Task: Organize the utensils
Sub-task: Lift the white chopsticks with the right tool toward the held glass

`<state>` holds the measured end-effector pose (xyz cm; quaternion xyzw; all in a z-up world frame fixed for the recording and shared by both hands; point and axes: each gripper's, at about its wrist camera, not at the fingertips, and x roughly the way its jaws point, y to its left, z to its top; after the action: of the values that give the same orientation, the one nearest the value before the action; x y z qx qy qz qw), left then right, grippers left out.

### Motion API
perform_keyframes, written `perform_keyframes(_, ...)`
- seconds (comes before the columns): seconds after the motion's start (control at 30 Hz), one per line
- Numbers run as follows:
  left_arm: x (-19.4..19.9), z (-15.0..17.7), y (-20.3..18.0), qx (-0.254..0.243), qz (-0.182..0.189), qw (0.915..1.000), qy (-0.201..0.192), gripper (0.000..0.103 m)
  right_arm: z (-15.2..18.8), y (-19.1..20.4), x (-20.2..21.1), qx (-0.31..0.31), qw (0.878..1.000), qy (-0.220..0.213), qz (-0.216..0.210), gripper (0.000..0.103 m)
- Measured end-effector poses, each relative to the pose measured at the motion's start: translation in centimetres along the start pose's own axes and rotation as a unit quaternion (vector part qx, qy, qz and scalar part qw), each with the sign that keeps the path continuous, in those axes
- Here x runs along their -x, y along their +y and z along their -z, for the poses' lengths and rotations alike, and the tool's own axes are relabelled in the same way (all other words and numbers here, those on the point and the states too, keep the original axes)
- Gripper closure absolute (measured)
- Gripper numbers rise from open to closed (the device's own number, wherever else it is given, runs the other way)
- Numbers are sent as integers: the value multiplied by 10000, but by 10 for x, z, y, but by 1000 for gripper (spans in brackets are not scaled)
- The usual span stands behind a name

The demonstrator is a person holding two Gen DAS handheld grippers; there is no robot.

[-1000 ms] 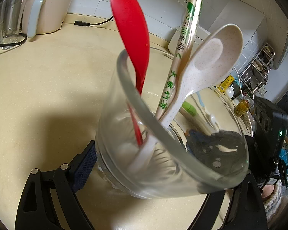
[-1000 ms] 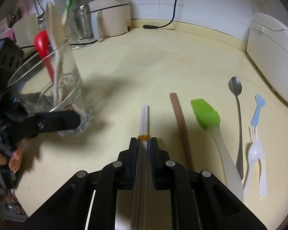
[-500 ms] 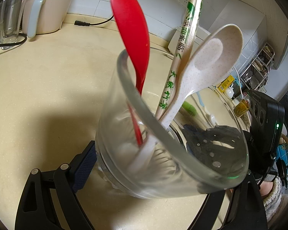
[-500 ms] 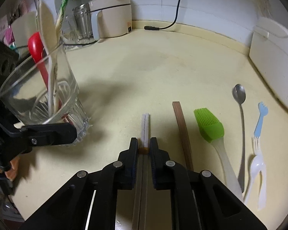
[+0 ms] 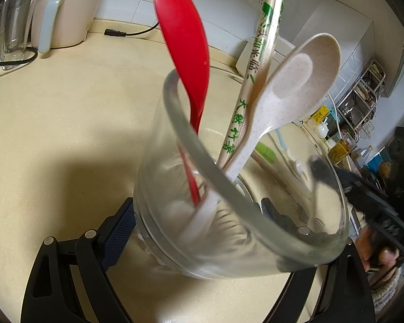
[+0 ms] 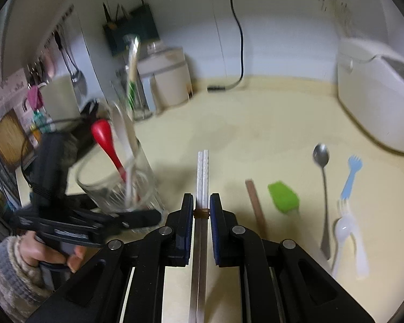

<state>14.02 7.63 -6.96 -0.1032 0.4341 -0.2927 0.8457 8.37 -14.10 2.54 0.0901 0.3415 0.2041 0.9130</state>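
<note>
A white appliance and black power cord stand against the tiled wall.

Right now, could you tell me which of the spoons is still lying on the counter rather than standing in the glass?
The metal spoon, flat on the counter beside the blue fork; the red spoon and speckled white spoon stand in the glass.

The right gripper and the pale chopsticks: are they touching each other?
Touching. In the right wrist view, the right gripper has both pads pressed on the pale chopsticks, which run between them with no gap.
</note>
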Motion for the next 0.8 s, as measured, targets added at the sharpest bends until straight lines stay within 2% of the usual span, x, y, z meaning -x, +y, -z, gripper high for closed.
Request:
perform_keyframes(0.27, 0, 0, 0, 0, 0, 10000, -1, 12, -12, 3, 35, -19, 9981, -601, 122, 91)
perform_keyframes(0.8, 0, 0, 0, 1, 2, 10000, -1, 12, -24, 9, 65, 95, 9956, -920, 175, 91)
